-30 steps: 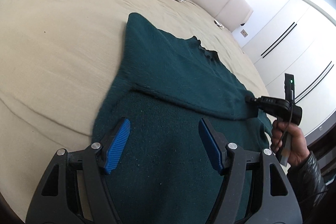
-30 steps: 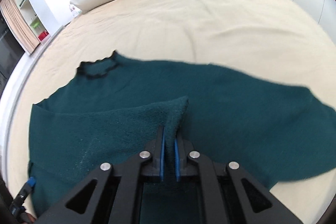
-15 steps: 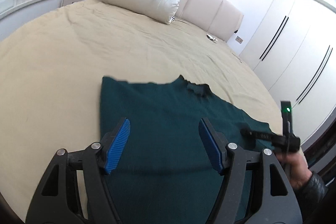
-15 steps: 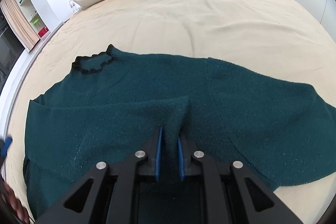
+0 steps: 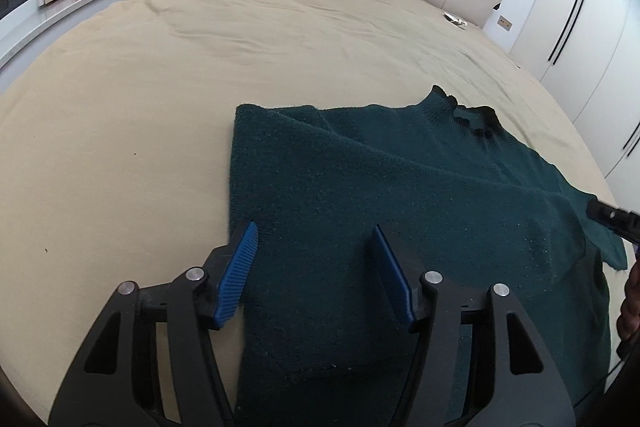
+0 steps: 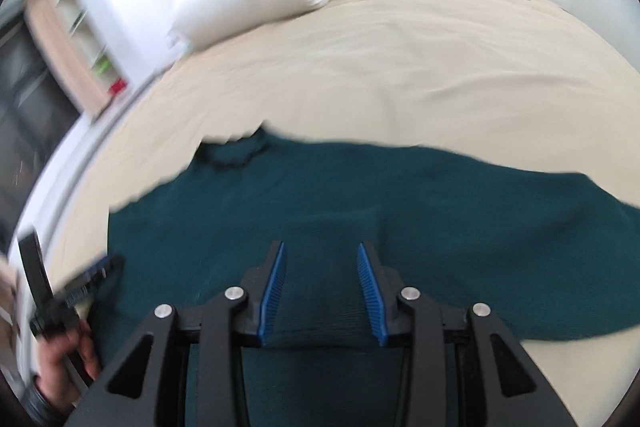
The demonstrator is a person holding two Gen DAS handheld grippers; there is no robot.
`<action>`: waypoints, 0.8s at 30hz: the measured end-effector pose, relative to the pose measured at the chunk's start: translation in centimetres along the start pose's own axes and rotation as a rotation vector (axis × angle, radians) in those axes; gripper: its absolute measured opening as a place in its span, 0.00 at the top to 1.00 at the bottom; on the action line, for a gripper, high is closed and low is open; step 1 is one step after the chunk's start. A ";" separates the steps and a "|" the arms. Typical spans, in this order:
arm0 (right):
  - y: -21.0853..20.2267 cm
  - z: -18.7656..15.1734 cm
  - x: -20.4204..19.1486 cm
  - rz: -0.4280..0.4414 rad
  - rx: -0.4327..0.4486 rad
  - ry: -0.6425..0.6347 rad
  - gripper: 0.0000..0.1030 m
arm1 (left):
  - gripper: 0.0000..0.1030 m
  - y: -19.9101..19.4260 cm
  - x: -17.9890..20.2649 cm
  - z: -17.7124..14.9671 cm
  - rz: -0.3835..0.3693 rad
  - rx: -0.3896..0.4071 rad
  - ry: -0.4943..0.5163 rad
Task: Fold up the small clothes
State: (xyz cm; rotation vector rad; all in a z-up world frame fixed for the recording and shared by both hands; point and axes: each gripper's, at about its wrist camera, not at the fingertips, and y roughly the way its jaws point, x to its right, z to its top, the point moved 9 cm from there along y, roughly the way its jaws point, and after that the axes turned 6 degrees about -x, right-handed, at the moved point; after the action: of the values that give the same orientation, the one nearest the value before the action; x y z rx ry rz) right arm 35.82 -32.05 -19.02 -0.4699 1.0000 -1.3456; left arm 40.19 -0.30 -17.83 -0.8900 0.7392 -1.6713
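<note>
Both tongs, left (image 5: 314, 259) and right (image 6: 322, 281), spread wide over unlabelled green sweater (image 5: 400, 211).

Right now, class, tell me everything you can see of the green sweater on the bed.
The green sweater is a dark teal knit of fuzzy, woolly look, with a darker ruffled collar. It lies spread flat on the beige bed cover, its left side folded in over the body to a straight edge, and one sleeve stretched out to the right. Both the left gripper and the right gripper are open above it, gripping nothing.
</note>
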 end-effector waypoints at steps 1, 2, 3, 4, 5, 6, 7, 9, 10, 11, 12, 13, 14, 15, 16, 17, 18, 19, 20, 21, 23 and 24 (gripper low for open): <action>1.2 -0.4 -0.1 -0.006 -0.029 -0.017 0.58 | 0.43 -0.1 0.0 -0.2 0.004 0.002 0.002; 2.8 -1.1 0.3 -0.009 -0.075 -0.014 0.57 | 0.43 0.0 0.0 -0.3 0.005 0.003 0.004; 4.1 -1.6 1.2 -0.004 -0.101 0.003 0.59 | 0.43 0.0 -0.1 -0.5 0.005 0.004 0.005; 4.0 -1.5 1.4 0.019 -0.081 0.010 0.59 | 0.43 -0.1 -0.2 -0.6 0.005 0.004 0.007; 3.4 -1.4 1.8 0.061 -0.051 0.023 0.59 | 0.43 0.0 -0.2 -0.7 0.007 0.004 0.009; 2.8 -1.4 2.4 0.089 -0.054 0.041 0.60 | 0.43 0.0 -0.2 -0.7 0.009 0.003 0.011; 2.4 -1.5 2.9 0.098 -0.054 0.052 0.60 | 0.43 -0.1 -0.2 -0.8 0.005 0.004 0.009; 0.3 -1.3 6.0 0.007 -0.032 0.103 0.58 | 0.43 -0.3 -0.3 -0.8 -0.002 0.005 0.003; -1.3 -1.2 7.9 -0.007 -0.004 0.140 0.57 | 0.43 -0.5 -0.5 -0.8 0.001 0.006 -0.002; -3.7 -1.6 10.4 0.030 0.042 0.209 0.53 | 0.41 -0.8 -0.6 -0.9 0.014 0.007 -0.010; -4.9 -1.9 11.8 0.041 0.063 0.248 0.45 | 0.40 -1.0 -0.8 -1.1 0.029 -0.003 -0.033; -6.7 -2.7 14.4 0.034 0.094 0.306 0.41 | 0.40 -1.4 -0.9 -1.4 0.014 -0.010 -0.065; -8.7 -3.9 17.7 0.007 0.127 0.382 0.41 | 0.40 -1.9 -0.8 -1.5 -0.006 -0.003 -0.095; -10.0 -4.9 20.1 -0.010 0.145 0.442 0.41 | 0.40 -2.6 -0.7 -1.7 -0.026 0.007 -0.121; -11.3 -6.1 22.9 -0.010 0.164 0.518 0.41 | 0.38 -3.4 -0.2 -1.9 -0.056 0.019 -0.139; -12.8 -8.0 26.5 -0.004 0.182 0.629 0.41 | 0.31 -3.9 0.3 -2.1 -0.073 0.028 -0.144; -13.3 -8.8 28.2 -0.007 0.187 0.681 0.40 | 0.28 -4.5 0.8 -2.2 -0.082 0.040 -0.146; -14.1 -10.6 31.0 -0.011 0.191 0.777 0.40 | 0.26 -5.0 1.5 -2.4 -0.099 0.051 -0.151; -14.4 -11.5 32.3 -0.007 0.192 0.830 0.40 | 0.26 -5.2 2.1 -2.6 -0.127 0.048 -0.159; -14.7 -12.3 33.4 0.008 0.198 0.875 0.41 | 0.26 -5.4 2.9 -2.8 -0.164 0.035 -0.173; -15.1 -13.4 35.2 0.075 0.234 0.971 0.43 | 0.26 -5.5 4.2 -3.4 -0.206 0.012 -0.199; -15.0 -13.6 35.8 0.098 0.247 1.010 0.43 | 0.26 -5.6 4.9 -3.6 -0.224 0.004 -0.207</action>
State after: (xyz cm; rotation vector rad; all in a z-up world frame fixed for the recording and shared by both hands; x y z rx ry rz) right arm 13.04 -65.62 -25.97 0.5138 1.5983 -1.6031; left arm 33.51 -3.43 -14.16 -1.1572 0.5100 -1.7406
